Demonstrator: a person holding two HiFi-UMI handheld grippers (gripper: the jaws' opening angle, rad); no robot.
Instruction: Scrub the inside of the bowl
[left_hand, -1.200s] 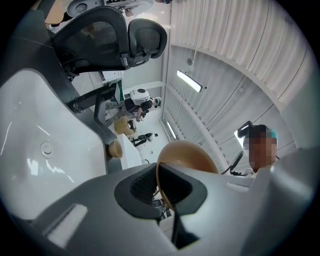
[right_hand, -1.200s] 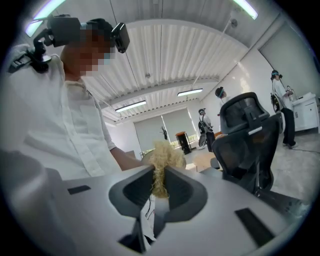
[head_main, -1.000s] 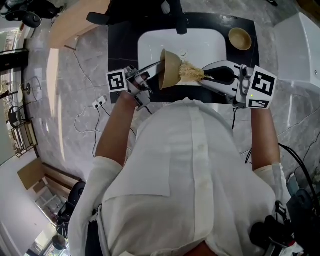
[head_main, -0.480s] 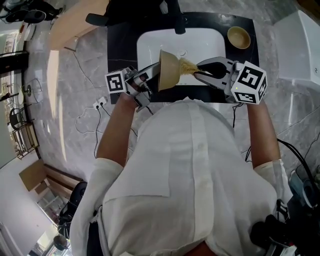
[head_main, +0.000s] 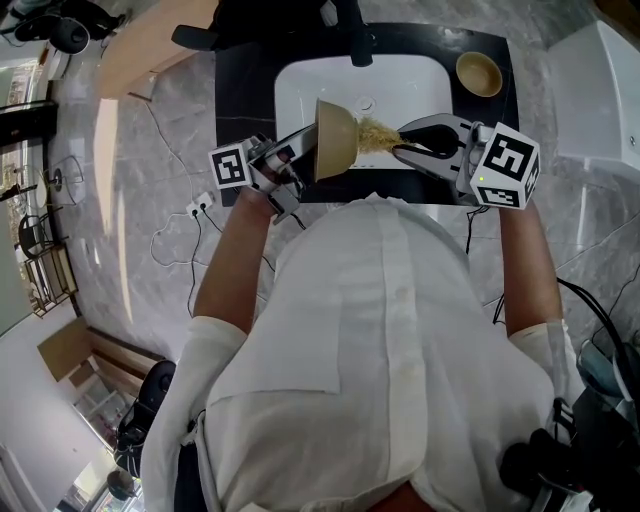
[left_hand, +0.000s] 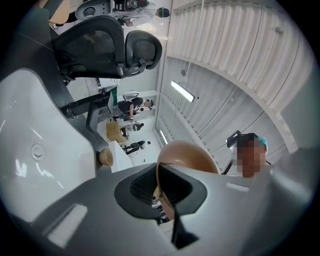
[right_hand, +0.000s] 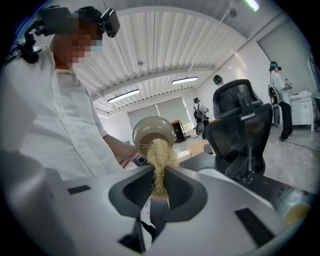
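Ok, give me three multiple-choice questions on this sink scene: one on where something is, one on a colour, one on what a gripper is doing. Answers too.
1. Where does the spare bowl sit relative to the sink?
A. inside it
B. on the black counter, to its right
C. on the floor below it

2. What colour is the sink?
A. white
B. black
C. steel grey

3. What is the right gripper shut on?
A. nothing
B. a spoon
C. a straw-coloured scrubber

Answers:
1 B: the head view shows it resting on the dark top beside the basin.
2 A: the basin is white, set in the black counter.
3 C: the fibres are pinched between its jaws, their far end at the mouth of the tilted bowl held by the left gripper.
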